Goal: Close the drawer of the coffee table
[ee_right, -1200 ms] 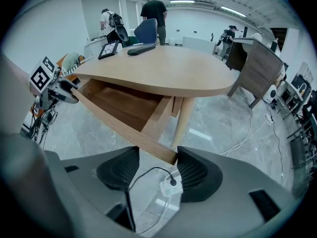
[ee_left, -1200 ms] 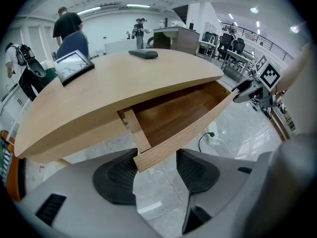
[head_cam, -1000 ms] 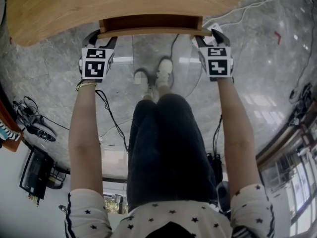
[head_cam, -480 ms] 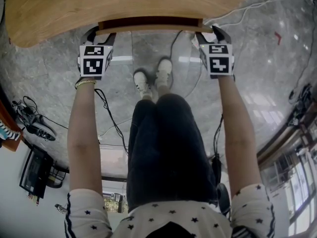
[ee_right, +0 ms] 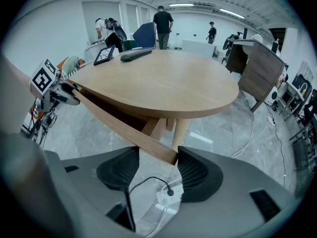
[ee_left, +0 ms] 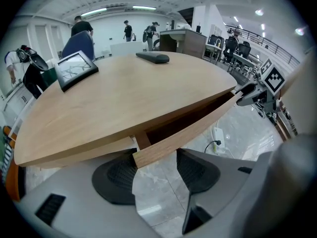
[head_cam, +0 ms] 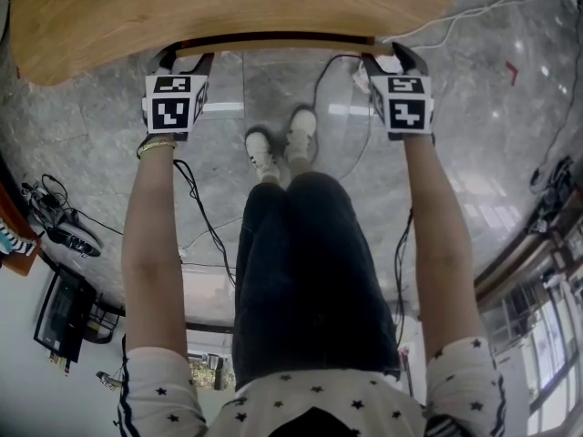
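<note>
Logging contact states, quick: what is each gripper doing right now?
Left gripper: open, jaws apart around the left end of the drawer front.
Right gripper: open, jaws apart around its right end.

Reaching forward with both arms, a gripper in each hand.
Holding the left gripper [head_cam: 185, 60] and the right gripper [head_cam: 390, 58] level and well apart, with the left arm [head_cam: 150, 235] and the right arm [head_cam: 439, 235] straight and nearly parallel, wrists unbent; jaws of each parted, pads facing one another.

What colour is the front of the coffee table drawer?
Light oak-toned wood; the drawer front shows best in the left gripper view.
</note>
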A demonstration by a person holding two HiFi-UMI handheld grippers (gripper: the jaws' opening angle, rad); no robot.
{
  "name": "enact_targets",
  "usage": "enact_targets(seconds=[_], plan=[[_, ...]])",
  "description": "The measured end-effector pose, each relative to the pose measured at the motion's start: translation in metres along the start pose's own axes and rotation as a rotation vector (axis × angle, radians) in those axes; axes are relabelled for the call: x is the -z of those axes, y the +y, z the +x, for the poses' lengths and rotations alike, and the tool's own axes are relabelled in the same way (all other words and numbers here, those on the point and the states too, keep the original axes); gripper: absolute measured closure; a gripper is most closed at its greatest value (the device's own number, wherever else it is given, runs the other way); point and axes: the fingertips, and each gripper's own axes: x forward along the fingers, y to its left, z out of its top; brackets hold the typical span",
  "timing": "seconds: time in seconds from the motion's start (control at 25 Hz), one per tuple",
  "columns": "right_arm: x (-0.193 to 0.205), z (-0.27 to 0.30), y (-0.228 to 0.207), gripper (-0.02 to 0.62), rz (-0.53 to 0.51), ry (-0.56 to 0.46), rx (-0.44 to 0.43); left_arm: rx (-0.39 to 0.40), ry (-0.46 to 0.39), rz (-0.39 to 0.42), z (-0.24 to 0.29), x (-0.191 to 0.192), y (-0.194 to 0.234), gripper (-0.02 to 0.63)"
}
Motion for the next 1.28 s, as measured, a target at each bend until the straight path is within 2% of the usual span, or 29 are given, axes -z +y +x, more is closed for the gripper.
enact_targets(seconds=[0.4, 0.72, 1.28], plan=[[-0.015, 0.004, -0.006, 0.344, -0.001, -0.024, 0.001, -0.030, -0.022, -0.050, 0.002, -0.011, 0.008, 0.359], [-0.026, 0.008, -0.012, 0.344, 0.001, -0.051, 0.013, -0.065, -0.075, -0.190, 0.005, -0.018, 0.014, 0.360], [-0.044, 0.020, -0.022, 0.344, 0.076, -0.133, 0.002, -0.119, -0.156, -0.336, 0.012, -0.032, 0.026, 0.360]])
